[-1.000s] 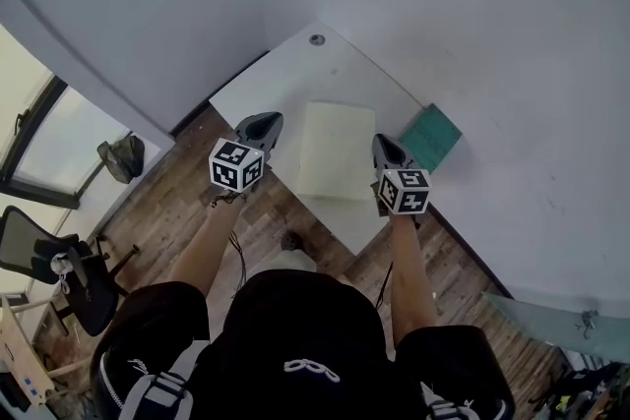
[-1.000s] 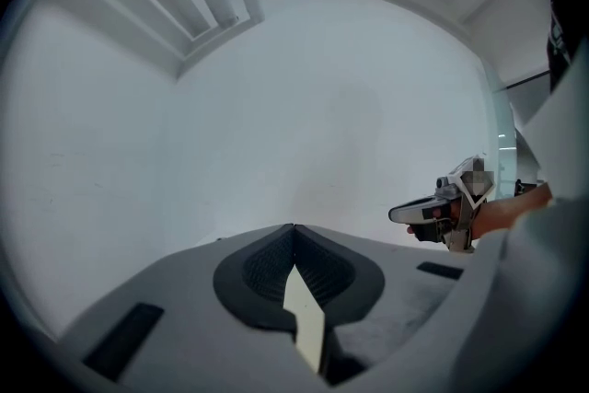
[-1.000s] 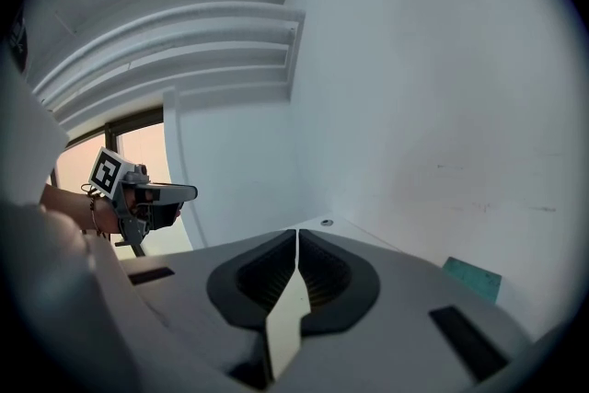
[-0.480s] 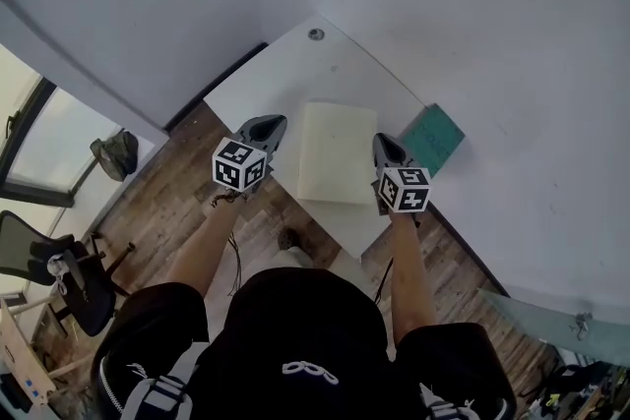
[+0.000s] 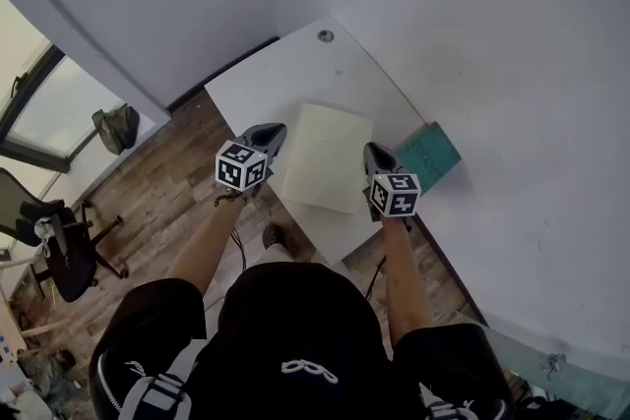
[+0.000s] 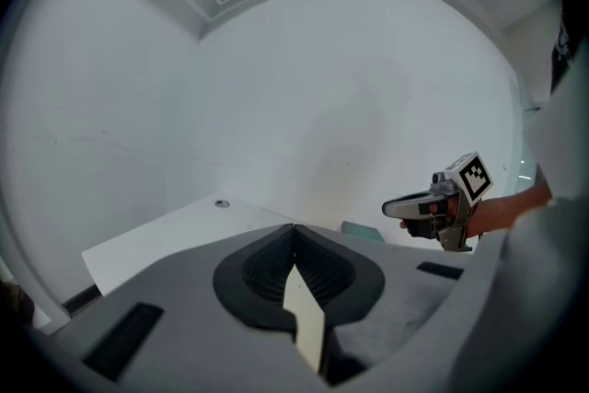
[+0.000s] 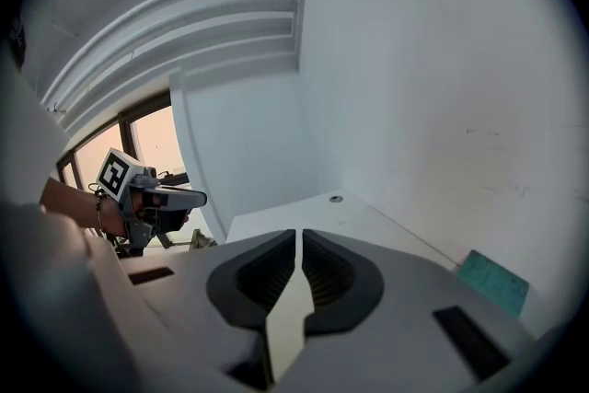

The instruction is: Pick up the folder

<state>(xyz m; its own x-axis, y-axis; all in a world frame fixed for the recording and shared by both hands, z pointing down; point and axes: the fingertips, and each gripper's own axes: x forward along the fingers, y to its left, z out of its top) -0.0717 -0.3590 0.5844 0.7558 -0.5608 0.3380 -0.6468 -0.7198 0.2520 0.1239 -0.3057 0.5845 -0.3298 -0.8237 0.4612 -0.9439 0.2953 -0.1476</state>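
Lower now, left gripper and right gripper flank the folder by the table's near edge; I note both clamped shut, empty.

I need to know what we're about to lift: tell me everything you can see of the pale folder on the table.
The folder is a plain, pale cream rectangle, thin and card-like, closed, and apparently lying flat on the white table, skewed to the table's edges. The shut left claw is by its left edge and the shut right claw by its right; whether either touches it cannot be told.
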